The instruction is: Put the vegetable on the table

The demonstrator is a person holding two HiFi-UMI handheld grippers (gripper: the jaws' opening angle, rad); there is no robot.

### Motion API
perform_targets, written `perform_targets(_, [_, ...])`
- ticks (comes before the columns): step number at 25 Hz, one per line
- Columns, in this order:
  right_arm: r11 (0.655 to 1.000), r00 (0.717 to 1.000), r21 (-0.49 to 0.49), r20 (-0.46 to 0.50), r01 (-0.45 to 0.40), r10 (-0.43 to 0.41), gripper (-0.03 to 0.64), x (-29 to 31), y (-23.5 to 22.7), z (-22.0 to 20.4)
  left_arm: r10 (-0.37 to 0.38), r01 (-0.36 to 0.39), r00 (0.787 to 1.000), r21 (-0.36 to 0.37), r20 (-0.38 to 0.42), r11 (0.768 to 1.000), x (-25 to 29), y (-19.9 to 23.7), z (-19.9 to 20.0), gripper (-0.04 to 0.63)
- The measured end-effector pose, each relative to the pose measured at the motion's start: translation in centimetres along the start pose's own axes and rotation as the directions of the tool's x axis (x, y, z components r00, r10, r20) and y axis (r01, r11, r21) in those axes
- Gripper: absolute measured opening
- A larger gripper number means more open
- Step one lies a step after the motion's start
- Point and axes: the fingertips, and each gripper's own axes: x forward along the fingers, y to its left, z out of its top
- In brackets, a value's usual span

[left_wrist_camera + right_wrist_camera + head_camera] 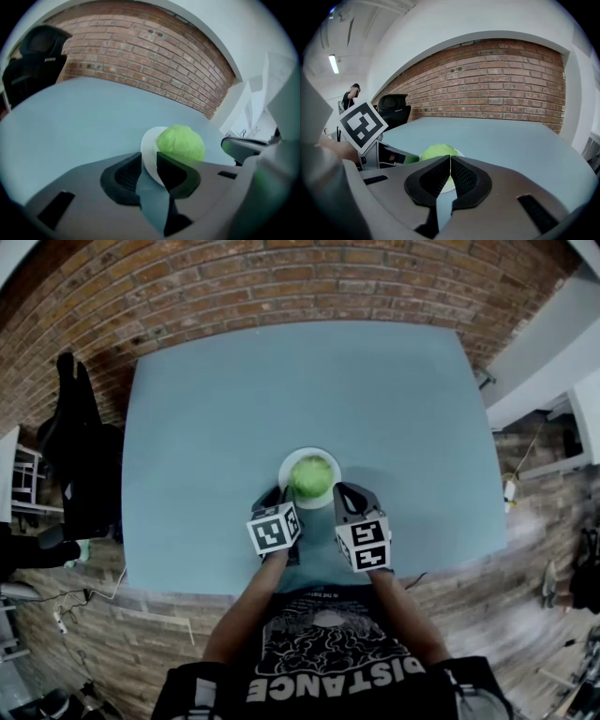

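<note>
A round green lettuce head (311,475) sits on a small white plate (286,463) near the front middle of the blue table (225,399). My left gripper (278,495) is at the plate's near left rim, its jaws a narrow gap apart. Through that gap the left gripper view shows the plate (149,146), with the lettuce (181,142) just beyond; nothing is gripped there (149,158). My right gripper (346,491) rests at the plate's near right side. Its jaws (450,160) meet at the tips, empty, with the lettuce (435,151) right behind them.
A black office chair (77,442) stands off the table's left side, by the brick wall (281,277). The table's front edge runs just behind both grippers. A person (350,96) stands far off at the left of the right gripper view.
</note>
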Motion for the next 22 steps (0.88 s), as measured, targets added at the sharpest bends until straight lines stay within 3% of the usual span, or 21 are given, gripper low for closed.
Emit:
perform_targets(2, [1.000, 1.000, 0.004, -0.006, -0.002, 0.002, 0.009, 0.0, 0.1, 0.1, 0.026, -0.030, 0.998, 0.090, 0.054, 0.995, -0.5, -0.2, 1.6, 0.089])
perform_targets(4, [1.000, 1.000, 0.006, -0.017, -0.004, 0.005, 0.009, 0.2, 0.4, -0.1, 0.020, -0.032, 0.996, 0.135, 0.090, 0.990, -0.7, -0.6, 2.8, 0.089])
perform_targets(11, [1.000, 1.000, -0.002, 0.015, -0.001, 0.001, 0.009, 0.2, 1.0, 1.2, -0.062, 0.035, 0.987, 0.180, 0.148, 0.983, -2.1, -2.2, 4.3, 0.089])
perform_targets(18, [1.000, 0.998, 0.014, 0.056, -0.026, 0.025, 0.009, -0.6, 1.5, 2.6, -0.182, 0.115, 0.942, 0.239, 0.281, 0.964, -4.4, -5.3, 6.6, 0.089])
perform_targets(22, [0.999, 0.996, 0.018, 0.084, -0.043, 0.041, 0.009, -1.3, 1.6, 3.3, -0.220, 0.138, 0.928, 0.273, 0.299, 0.952, -5.3, -6.8, 6.5, 0.087])
